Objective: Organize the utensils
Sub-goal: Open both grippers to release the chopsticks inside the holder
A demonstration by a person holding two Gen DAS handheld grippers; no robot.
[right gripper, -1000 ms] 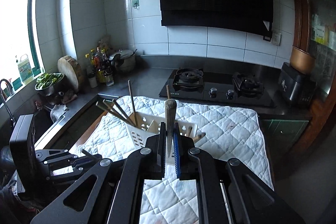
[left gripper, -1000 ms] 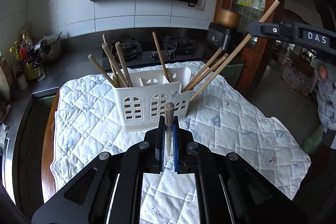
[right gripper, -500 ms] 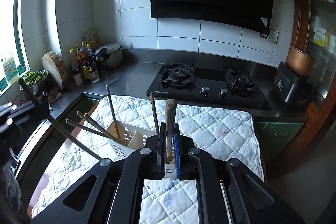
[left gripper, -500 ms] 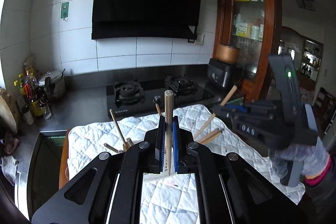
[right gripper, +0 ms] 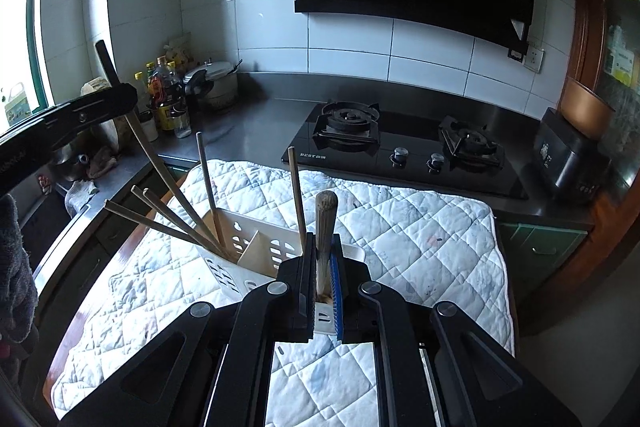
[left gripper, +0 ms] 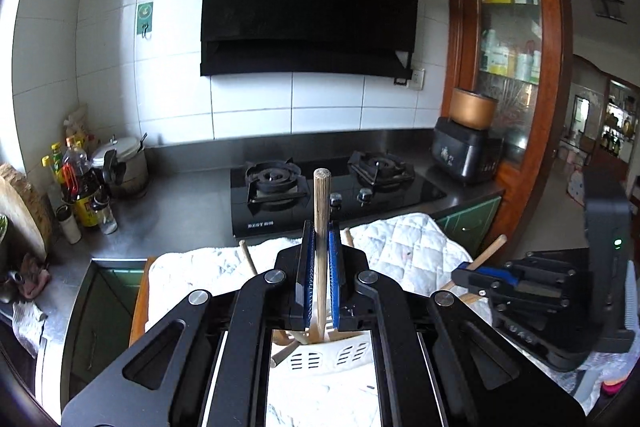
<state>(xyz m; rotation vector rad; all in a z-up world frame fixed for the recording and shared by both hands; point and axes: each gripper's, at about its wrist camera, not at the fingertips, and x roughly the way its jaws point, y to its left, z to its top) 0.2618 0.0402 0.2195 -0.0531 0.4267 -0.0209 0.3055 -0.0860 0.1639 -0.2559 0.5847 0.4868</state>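
Note:
A white slotted utensil holder (right gripper: 256, 251) stands on a quilted white cloth (right gripper: 400, 227) and holds several wooden chopsticks (right gripper: 168, 219). In the left wrist view the holder (left gripper: 320, 355) lies just below my left gripper (left gripper: 320, 279), which is shut on an upright wooden stick (left gripper: 321, 211) whose lower end reaches into the holder. My right gripper (right gripper: 322, 283) is shut on a thicker wooden stick (right gripper: 325, 227) directly above the holder's right end. The right gripper (left gripper: 520, 283) also shows in the left wrist view, and the left gripper (right gripper: 72, 119) in the right wrist view.
A black gas hob (right gripper: 400, 143) sits behind the cloth on a steel counter (left gripper: 180, 203). Bottles and a pot (right gripper: 172, 99) stand at the back left. A black appliance (right gripper: 572, 155) stands at the right. A sink area (right gripper: 72, 163) lies to the left.
Both grippers have come closer to the holder and now sit right over it, each still holding its stick. The left stick's lower end has gone into the holder.

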